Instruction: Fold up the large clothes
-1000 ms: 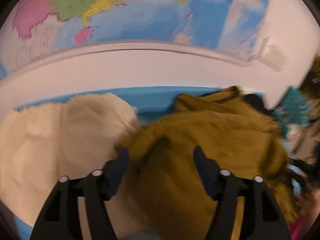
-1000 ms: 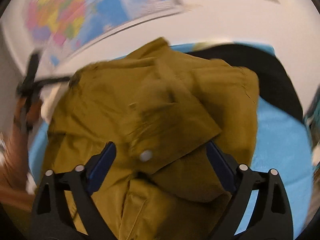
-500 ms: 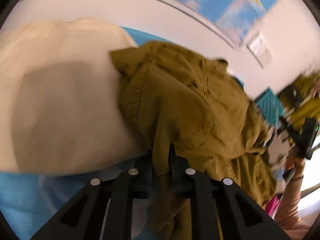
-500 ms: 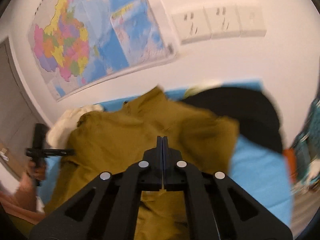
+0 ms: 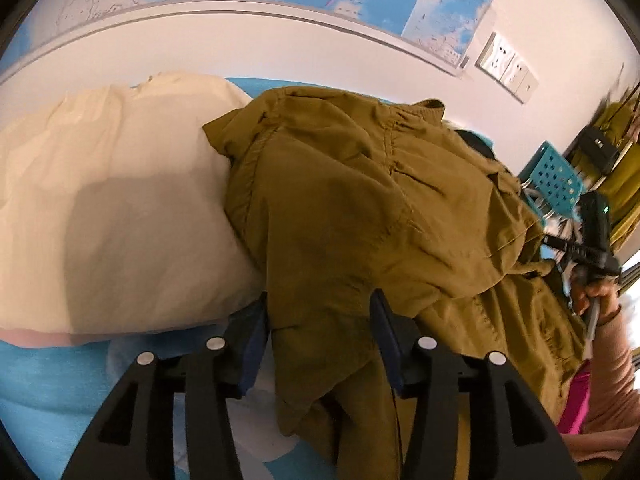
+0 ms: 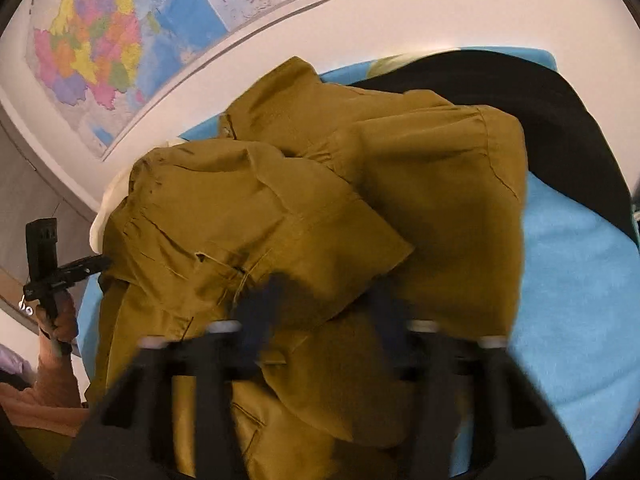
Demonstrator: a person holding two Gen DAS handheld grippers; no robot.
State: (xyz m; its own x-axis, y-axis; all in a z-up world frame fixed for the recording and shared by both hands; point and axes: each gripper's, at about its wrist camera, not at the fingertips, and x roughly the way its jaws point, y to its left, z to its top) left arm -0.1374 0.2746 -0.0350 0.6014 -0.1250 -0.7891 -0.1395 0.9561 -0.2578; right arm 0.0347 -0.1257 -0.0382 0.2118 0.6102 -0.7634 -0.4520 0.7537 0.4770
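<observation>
Rumpled olive-brown cotton jacket [image 5: 360,208] on blue bed sheet [image 6: 580,280], fold barely begun. Left gripper [image 5: 320,344] opening astride hem; right gripper [image 6: 324,312] opening over flap, pinching nothing. Next: re-grip edges, spread flat.

I see a wall map [image 6: 104,44] at upper left, white wall sockets [image 5: 506,66] at upper right, a cream pillow [image 5: 112,208] at left, and a turquoise basket [image 5: 554,178] at right.

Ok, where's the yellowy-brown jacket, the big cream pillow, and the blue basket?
Yellowy-brown jacket [image 5: 340,208], left wrist view, middle of its rumpled cloth.
Cream pillow [image 5: 112,184], left wrist view, its broad front.
Blue basket [image 5: 554,176], left wrist view, its holed side.
</observation>
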